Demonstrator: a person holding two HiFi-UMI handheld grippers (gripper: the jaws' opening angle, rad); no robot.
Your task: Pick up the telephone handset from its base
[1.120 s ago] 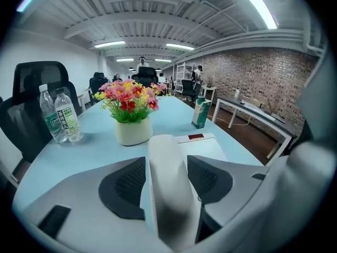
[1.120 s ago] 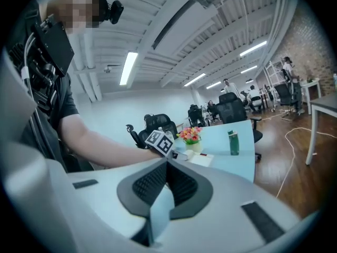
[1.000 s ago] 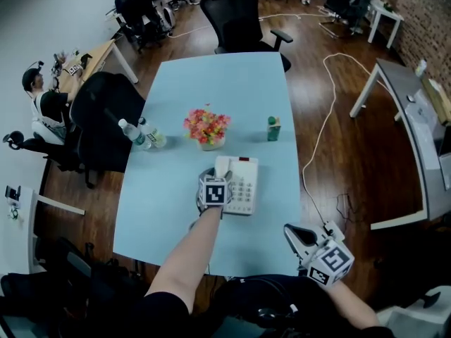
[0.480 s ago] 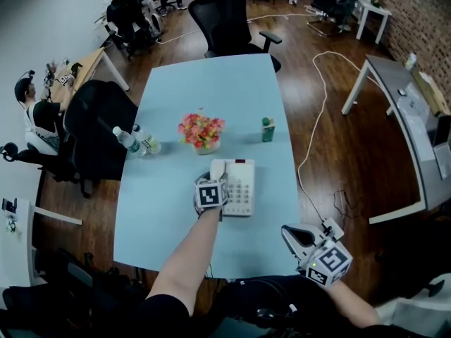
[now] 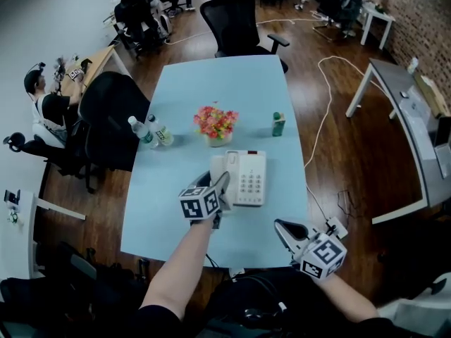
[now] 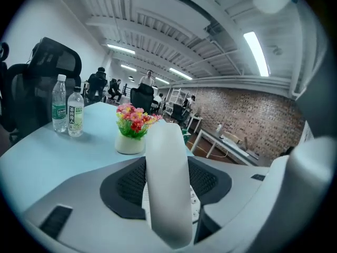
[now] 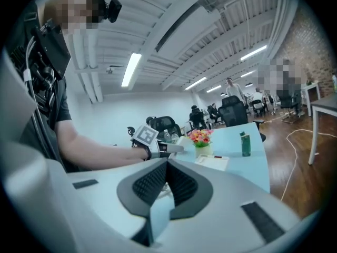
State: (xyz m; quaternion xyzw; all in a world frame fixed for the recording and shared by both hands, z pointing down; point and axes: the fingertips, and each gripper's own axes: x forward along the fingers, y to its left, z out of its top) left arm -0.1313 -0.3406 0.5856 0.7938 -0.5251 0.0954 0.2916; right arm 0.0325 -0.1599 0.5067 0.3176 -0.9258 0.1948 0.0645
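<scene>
Blue office table (image 5: 232, 94) with flowers (image 5: 216, 123) in the middle. Your left gripper (image 5: 220, 182) is pinching the white handset (image 6: 167, 183) at the phone base (image 5: 251, 178). Your right gripper (image 5: 282, 229) is pressed together, nothing in it.

An office: swivel chairs (image 5: 236, 16), desks (image 5: 403, 83) (a person (image 5: 48, 106) seated at one).

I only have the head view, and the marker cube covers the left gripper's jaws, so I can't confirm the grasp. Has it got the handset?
Observer: Yes. In the left gripper view, the left gripper has its jaws shut on the white handset, one pad on each side.
Operator: And the right gripper, is it carrying anything?
Observer: No. In the right gripper view, the right gripper has its jaws together, with nothing between them.
</scene>
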